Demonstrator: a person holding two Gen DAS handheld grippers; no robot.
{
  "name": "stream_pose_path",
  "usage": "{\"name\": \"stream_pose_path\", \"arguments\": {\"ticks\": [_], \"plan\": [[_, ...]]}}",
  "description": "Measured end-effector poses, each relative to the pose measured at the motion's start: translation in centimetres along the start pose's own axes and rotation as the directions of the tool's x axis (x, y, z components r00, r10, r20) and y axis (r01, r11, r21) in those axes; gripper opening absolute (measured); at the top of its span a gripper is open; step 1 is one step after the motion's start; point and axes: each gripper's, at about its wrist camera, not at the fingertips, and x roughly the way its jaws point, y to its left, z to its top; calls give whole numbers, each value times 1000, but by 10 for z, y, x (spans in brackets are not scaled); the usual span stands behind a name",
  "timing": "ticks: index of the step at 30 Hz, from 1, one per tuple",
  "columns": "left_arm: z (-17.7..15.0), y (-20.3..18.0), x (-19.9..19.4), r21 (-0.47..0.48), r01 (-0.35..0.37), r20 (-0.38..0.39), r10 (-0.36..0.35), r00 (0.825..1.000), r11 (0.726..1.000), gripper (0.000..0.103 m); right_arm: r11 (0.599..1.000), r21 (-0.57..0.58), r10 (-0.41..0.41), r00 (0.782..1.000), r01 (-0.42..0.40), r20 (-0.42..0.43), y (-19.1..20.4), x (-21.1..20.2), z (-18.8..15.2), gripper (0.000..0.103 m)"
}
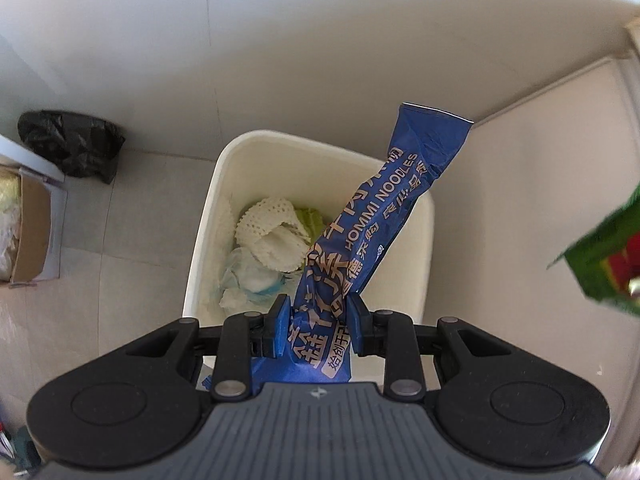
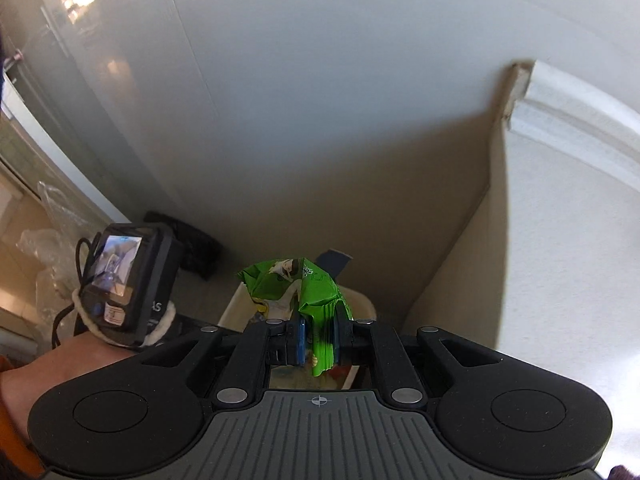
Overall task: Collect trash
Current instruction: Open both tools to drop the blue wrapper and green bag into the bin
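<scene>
Blue noodle wrapper (image 1: pixel 372 236) over white bin (image 1: pixel 416 256)

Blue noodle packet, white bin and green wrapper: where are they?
Blue noodle packet (image 1: pixel 394 208), left wrist view, printed middle.
White bin (image 1: pixel 424 256), left wrist view, right rim.
Green wrapper (image 2: pixel 316 284), right wrist view, crumpled top.

- Left gripper (image 1: pixel 319 322) pointed steeply down above the white bin (image 1: pixel 424 240), jaws clamped on blue noodle wrapper (image 1: pixel 384 216).
- Right gripper (image 2: pixel 319 340) above the same bin, jaws pinched on green packet (image 2: pixel 308 284).
</scene>
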Motion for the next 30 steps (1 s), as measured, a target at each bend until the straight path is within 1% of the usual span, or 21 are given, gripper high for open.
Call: {"name": "stream_pose_path", "arguments": {"ticks": [3, 5, 7, 12, 16, 18, 22, 27, 28, 30], "plan": [[5, 6, 12, -28, -22, -35, 21, 999, 999, 27, 1000, 16, -6, 999, 6, -44, 0, 23, 4, 11], [7, 8, 20, -42, -66, -65, 63, 996, 997, 27, 1000, 27, -7, 997, 9, -74, -1, 37, 5, 11], [8, 11, 30, -54, -92, -98, 87, 991, 994, 27, 999, 32, -9, 994, 13, -107, -1, 52, 5, 11], [7, 19, 58, -70, -154, -181, 139, 974, 986, 27, 999, 41, -26, 984, 33, -174, -9, 88, 8, 11], [6, 22, 73, -78, -181, -228, 160, 960, 980, 27, 997, 54, -35, 976, 48, -216, -7, 107, 4, 11], [6, 26, 80, -99, -177, -238, 149, 960, 979, 27, 997, 61, -40, 972, 55, -230, -7, 116, 3, 11], [4, 33, 80, -159, -109, -216, 74, 974, 981, 28, 995, 70, -49, 965, 69, -258, -5, 139, 4, 11], [2, 35, 86, -152, -99, -206, 66, 976, 984, 29, 994, 55, -76, 952, 97, -298, 0, 162, 6, 11], [1, 35, 85, -150, -94, -196, 64, 978, 984, 32, 994, 52, -79, 950, 99, -301, 1, 164, 7, 11], [-1, 33, 80, -142, -89, -164, 65, 984, 986, 41, 994, 50, -81, 949, 101, -305, 4, 168, 7, 12]]}}
